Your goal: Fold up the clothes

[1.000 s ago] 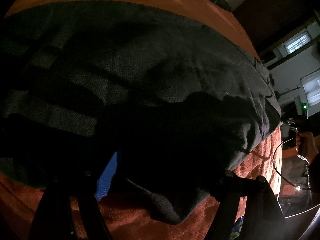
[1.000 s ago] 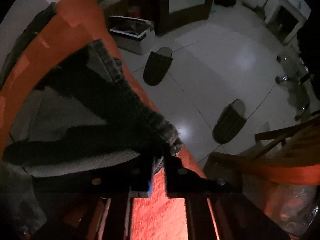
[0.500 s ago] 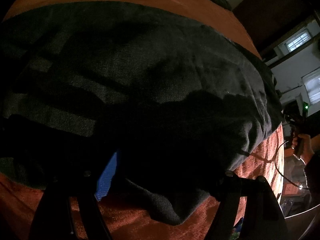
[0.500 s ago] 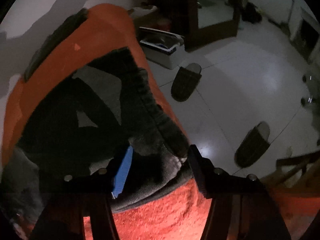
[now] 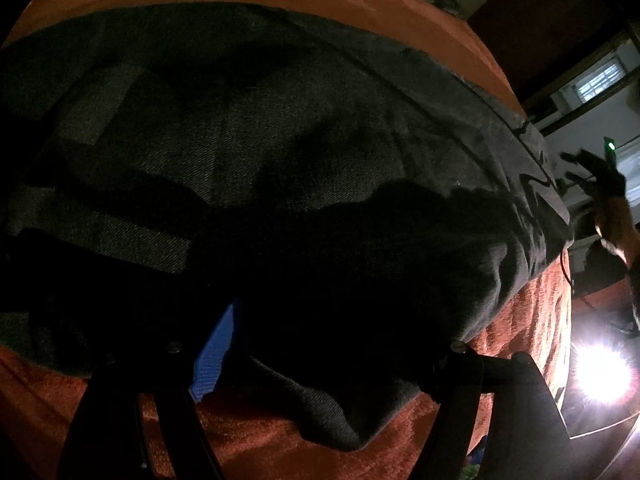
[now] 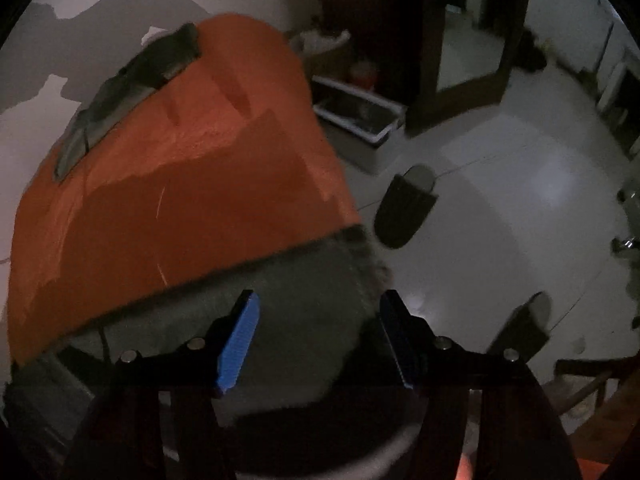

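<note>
A dark grey denim garment (image 5: 304, 152) lies spread over the orange bed cover (image 5: 520, 320). My left gripper (image 5: 336, 348) stands low over its near edge with jaws wide apart. A dark fold of the cloth lies between the blue pad (image 5: 214, 354) and the other finger (image 5: 460, 364), not visibly pinched. In the right wrist view my right gripper (image 6: 318, 300) hovers over a corner of the garment (image 6: 304, 320). Its jaws are opening, and the cloth lies below them, untouched by the pads (image 6: 238, 340). The hand holding it (image 5: 612, 208) shows at the left wrist view's right edge.
The bed's edge drops to a pale tiled floor with two dark slippers (image 6: 408, 208) (image 6: 520, 328). A white bin (image 6: 360, 120) stands near a tall mirror (image 6: 468, 40). A folded dark item (image 6: 132, 80) lies at the bed's far side. A bright lamp (image 5: 600, 376) glares low right.
My right gripper has let go of the garment corner and opened wide, then swung along the bed, so more bare orange cover shows. The left gripper has stayed put.
</note>
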`<state>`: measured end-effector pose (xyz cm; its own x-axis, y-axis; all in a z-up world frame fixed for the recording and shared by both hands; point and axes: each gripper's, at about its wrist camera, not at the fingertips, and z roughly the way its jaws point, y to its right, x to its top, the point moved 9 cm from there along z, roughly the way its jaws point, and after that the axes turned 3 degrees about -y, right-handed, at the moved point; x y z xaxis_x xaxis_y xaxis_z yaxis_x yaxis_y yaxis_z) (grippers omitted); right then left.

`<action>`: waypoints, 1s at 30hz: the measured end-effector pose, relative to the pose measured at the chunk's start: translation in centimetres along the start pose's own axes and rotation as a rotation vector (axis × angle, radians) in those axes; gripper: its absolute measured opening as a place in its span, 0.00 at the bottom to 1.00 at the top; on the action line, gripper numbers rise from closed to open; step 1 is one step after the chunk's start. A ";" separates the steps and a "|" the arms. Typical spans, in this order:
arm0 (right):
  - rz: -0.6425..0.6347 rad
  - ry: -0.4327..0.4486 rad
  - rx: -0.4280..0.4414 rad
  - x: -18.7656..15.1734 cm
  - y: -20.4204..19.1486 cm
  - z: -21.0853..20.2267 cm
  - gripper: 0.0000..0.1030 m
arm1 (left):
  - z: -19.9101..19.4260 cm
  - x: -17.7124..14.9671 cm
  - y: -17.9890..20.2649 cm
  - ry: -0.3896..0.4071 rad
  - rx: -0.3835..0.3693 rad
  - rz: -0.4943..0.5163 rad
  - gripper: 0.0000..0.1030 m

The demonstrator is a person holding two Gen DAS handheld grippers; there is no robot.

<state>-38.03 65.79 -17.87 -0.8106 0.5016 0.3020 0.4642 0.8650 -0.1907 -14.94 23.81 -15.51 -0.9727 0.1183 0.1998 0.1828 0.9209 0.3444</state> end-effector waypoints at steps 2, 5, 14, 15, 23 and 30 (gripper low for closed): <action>-0.011 -0.028 -0.019 0.4 -0.6 1.7 0.54 | 0.1 0.1 0.1 -0.001 -0.006 -0.002 0.74; -0.039 0.021 -0.075 1.4 -1.3 2.4 0.00 | 0.0 0.1 0.0 -0.001 -0.018 -0.005 0.74; -0.302 0.060 -0.030 2.9 -7.1 -0.5 0.21 | 0.4 0.3 0.1 0.007 -0.007 -0.001 0.75; -0.420 -0.003 -0.033 1.9 -8.7 0.5 0.58 | 0.4 0.3 0.1 0.009 -0.005 0.000 0.75; -0.989 -0.075 -0.241 -3.2 -14.2 3.5 0.03 | 0.4 0.2 -0.4 0.020 -0.019 -0.024 0.77; -0.788 0.012 -0.288 0.7 -12.5 2.3 0.00 | 0.4 0.0 -0.5 0.021 -0.012 -0.017 0.77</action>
<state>-45.25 55.28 -17.46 -0.9329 -0.2522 0.2572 -0.1621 0.9316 0.3254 -15.07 23.55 -16.05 -0.9724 0.0949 0.2131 0.1683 0.9180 0.3592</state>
